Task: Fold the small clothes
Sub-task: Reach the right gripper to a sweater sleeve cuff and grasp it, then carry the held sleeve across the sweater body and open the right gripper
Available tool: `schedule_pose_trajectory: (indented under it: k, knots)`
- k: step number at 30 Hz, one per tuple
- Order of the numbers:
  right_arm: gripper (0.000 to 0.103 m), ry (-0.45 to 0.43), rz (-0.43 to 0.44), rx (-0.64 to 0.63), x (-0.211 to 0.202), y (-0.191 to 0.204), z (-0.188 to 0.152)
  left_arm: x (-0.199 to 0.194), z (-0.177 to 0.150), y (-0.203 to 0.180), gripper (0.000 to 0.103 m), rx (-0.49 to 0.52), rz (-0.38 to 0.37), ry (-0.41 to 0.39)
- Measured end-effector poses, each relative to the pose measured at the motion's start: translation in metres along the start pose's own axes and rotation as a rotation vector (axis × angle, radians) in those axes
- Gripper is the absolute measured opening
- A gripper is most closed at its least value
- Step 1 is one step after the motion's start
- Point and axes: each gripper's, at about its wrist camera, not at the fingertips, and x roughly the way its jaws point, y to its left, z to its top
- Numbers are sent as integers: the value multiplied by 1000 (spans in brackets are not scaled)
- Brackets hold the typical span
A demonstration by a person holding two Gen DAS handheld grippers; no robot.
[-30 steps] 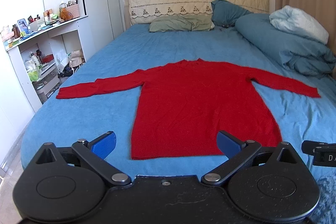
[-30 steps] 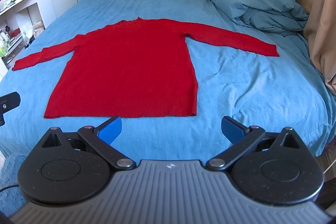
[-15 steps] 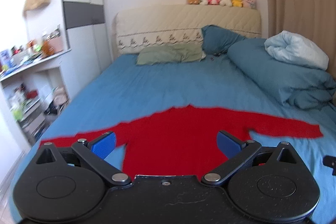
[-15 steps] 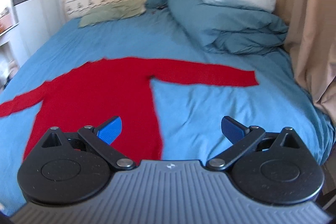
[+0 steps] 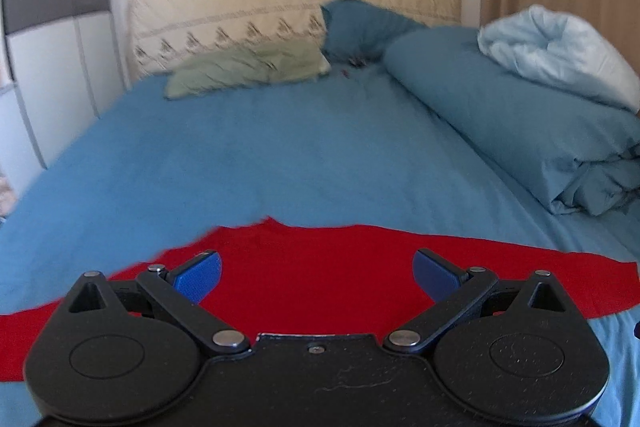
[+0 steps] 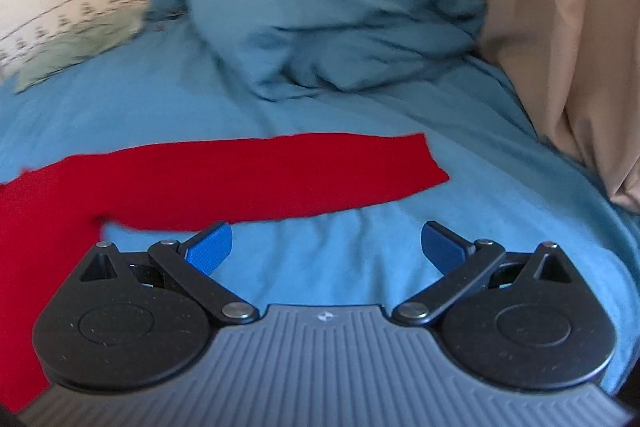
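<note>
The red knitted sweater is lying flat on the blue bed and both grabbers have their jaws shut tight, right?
Not quite. The red knitted sweater does lie flat on the blue bed, but the jaws of the left gripper and the right gripper are wide open, holding nothing. Each wrist view shows its own gap.

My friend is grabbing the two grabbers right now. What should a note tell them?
Left gripper: open, empty, over the red sweater body.
Right gripper: open, empty, over the blue bed sheet, just short of the sweater's right sleeve.
Sweater lies flat, sleeves spread out.
Done: no fold yet.
Left: fold the sleeves in, then the body.
</note>
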Motion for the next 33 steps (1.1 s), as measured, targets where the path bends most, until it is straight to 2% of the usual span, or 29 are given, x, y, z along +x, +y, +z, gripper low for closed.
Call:
schedule_pose_trajectory:
  k: [7,10,13,15,19,21,22,23,24,28,29,33]
  knots:
    - [103,30,-49,171,82,-38,10,89,3,-34,103,7,-24,173]
    - [103,39,-68,201,105,-51,10,124,-1,-44,103,-8,-22,263]
    - [102,54,-77,201,128,-59,9,153,-8,-51,103,-37,-24,319]
    - [93,71,-81,193,140,-61,6,169,-15,-57,103,-34,-16,344]
    - [87,23,-113,165,153,-61,4,193,-25,-67,103,0,-21,368]
    - [75,6,-119,182,157,-61,6,202,-26,-70,103,7,-23,382]
    - [73,-1,-126,190,158,-62,6,206,-28,-70,103,6,-22,395]
    - [64,-4,-134,198,159,-62,7,209,-30,-69,103,2,-22,403]
    - [51,-7,-142,205,160,-61,8,211,-32,-69,103,2,-24,407]
    - [27,9,-186,236,161,-63,14,218,-31,-68,103,16,-33,415]
    - [23,15,-178,244,161,-64,17,218,-29,-69,103,22,-40,420]
    - [22,14,-141,263,145,-52,40,217,-14,-56,103,-5,-97,477]
